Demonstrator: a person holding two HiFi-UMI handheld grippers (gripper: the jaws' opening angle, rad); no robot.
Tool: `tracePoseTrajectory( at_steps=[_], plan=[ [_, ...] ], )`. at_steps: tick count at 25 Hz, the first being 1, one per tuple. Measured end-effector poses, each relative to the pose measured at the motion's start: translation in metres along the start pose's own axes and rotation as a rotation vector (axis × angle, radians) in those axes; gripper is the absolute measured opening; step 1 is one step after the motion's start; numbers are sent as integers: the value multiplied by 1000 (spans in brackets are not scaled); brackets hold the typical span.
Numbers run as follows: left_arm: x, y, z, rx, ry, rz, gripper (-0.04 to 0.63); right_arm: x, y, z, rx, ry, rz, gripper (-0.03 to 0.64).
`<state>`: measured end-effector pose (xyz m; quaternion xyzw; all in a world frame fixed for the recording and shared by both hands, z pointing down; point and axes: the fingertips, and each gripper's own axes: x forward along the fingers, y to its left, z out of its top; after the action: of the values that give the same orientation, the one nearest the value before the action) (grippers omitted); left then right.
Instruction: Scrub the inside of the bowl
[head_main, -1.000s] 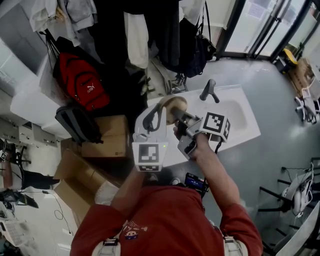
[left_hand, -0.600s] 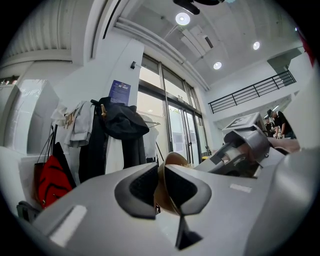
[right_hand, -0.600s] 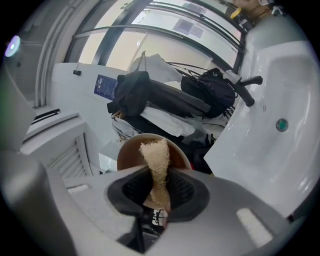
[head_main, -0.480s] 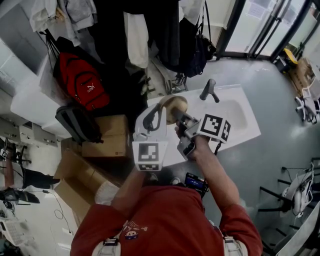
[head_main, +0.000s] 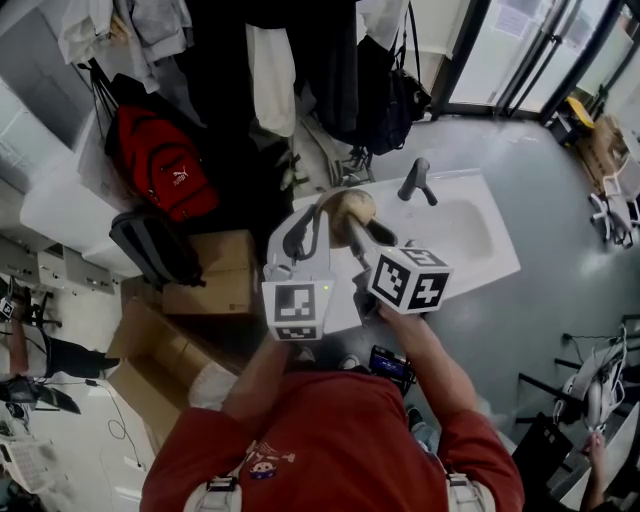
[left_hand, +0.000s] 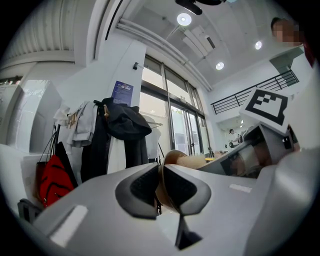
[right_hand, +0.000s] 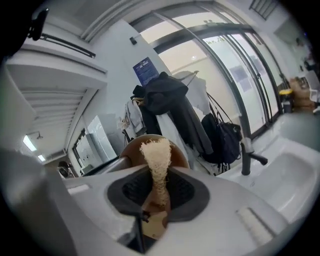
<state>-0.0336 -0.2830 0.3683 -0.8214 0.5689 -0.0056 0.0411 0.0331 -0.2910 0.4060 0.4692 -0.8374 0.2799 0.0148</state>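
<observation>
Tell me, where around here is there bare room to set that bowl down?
The sink basin, right of the faucet, looks bare, as does the counter rim around its right end. The left side is crowded: cardboard boxes, a red backpack and hanging coats stand beside and behind the bowl.

Pretty sure the bowl (head_main: 347, 207) is matt brown wood, smooth all over. The brush (right_hand: 156, 160) has pale, rough, scratchy fibre bristles. The left gripper (left_hand: 161, 186) shell is smooth grey matt plastic, its pads (left_hand: 144, 186) black with a fine rubbery texture. The sink (head_main: 480, 235) is glossy white.
</observation>
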Motion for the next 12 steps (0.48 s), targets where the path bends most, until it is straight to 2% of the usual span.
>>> tracePoseTrajectory(
  at_steps=[8,12],
  plan=[
    [2,0,-1,-22,15,3,34,-10,3,8,-270,-98,-90,77],
    [2,-1,-4,-30,27,2,29,-13,3,7,-313,-131,-99,77]
  ],
)
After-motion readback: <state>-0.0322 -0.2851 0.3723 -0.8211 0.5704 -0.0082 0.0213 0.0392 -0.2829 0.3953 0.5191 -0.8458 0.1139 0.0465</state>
